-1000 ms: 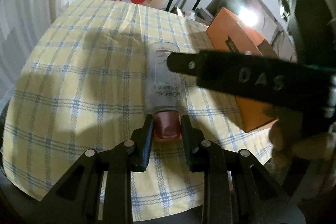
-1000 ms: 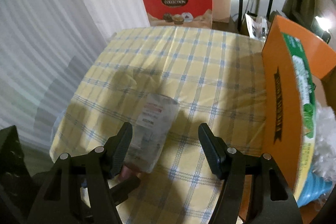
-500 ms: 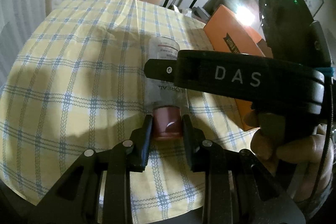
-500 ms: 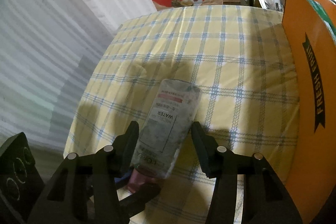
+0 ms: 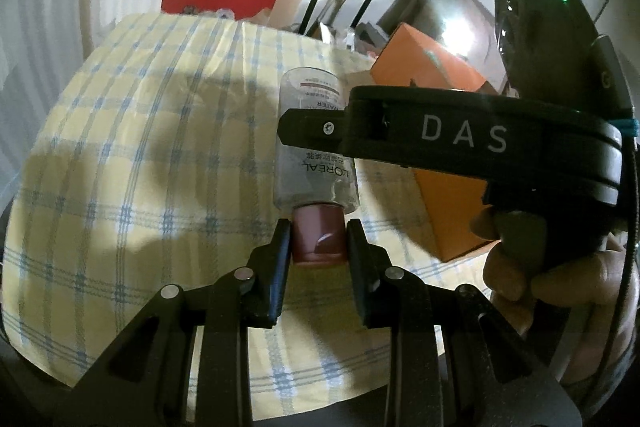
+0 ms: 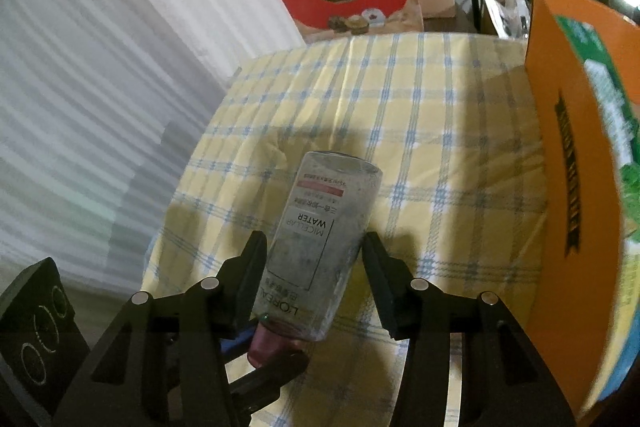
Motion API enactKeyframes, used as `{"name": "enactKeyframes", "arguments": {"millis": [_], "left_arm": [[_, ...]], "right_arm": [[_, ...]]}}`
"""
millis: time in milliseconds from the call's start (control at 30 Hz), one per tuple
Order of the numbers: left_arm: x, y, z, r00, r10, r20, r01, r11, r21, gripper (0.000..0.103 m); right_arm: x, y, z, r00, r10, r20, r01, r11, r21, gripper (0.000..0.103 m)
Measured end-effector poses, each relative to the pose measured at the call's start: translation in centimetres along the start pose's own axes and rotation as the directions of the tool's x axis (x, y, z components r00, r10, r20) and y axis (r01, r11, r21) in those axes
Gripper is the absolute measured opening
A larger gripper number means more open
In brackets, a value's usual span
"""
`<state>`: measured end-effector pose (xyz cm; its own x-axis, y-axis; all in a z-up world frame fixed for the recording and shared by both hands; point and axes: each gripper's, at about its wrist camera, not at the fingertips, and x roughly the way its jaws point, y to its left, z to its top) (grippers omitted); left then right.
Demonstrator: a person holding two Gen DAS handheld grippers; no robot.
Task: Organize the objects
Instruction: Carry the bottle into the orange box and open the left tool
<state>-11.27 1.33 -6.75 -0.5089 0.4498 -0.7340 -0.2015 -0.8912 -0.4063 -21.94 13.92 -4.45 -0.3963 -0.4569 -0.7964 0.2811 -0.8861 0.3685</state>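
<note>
Slippage is the main risk: the left gripper (image 5: 318,247) clamps only the bottle (image 6: 320,247) by its smooth cap above the tablecloth (image 6: 420,107), while the right gripper (image 6: 316,267) brackets the body, jaws wide and possibly not touching.

Bench cloth (image 6: 420,115): pale yellow with a blue-and-white check. Bottle (image 6: 320,247) between the black fingers of the right hand-held gripper (image 6: 316,259): clear body, white label with black lettering and a red stripe, dusky pink cap (image 5: 319,237). Box (image 6: 576,187) to the right of that hand-held gripper: orange with green print. Bag (image 6: 352,1) beyond: red. Curtain (image 6: 100,87) to the left: white.
</note>
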Motion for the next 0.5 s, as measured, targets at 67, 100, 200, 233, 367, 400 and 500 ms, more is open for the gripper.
{"name": "enactKeyframes", "arguments": {"millis": [67,100,200,233,367,400,500], "left_arm": [[-0.3,-0.6,0.4,1.000,0.000,0.002,0.000,1.000,0.007,0.025],[-0.6,-1.0,0.8,1.000,-0.004,0.004,0.004,1.000,0.010,0.025],[-1.1,-2.1,1.7,1.000,-0.016,0.011,0.015,1.000,0.024,0.025],[-1.2,-2.5,2.0,1.000,-0.018,0.012,0.018,0.999,0.031,0.025],[-1.4,-4.7,3.1,1.000,-0.027,0.016,0.026,0.998,0.061,0.025],[-1.3,-5.3,3.5,0.999,-0.031,0.017,0.029,0.997,0.069,0.025],[-1.1,-7.1,4.1,0.999,-0.045,0.012,0.044,0.995,0.086,0.025]], "right_arm": [[-0.6,0.0,0.3,1.000,-0.001,0.007,0.001,1.000,-0.004,0.051],[-1.0,0.0,0.5,1.000,-0.001,0.012,0.001,1.000,-0.007,0.051],[-2.6,-0.1,1.1,0.999,-0.005,0.034,0.005,1.000,-0.013,0.051],[-3.0,-0.3,1.3,0.999,-0.006,0.041,0.007,1.000,-0.014,0.051],[-5.2,-1.1,2.1,0.998,-0.018,0.068,0.019,1.000,-0.011,0.050],[-5.7,-1.4,2.3,0.997,-0.022,0.075,0.023,1.000,-0.010,0.051],[-7.2,-2.2,2.9,0.994,-0.046,0.097,0.047,0.999,-0.011,0.050]]}}
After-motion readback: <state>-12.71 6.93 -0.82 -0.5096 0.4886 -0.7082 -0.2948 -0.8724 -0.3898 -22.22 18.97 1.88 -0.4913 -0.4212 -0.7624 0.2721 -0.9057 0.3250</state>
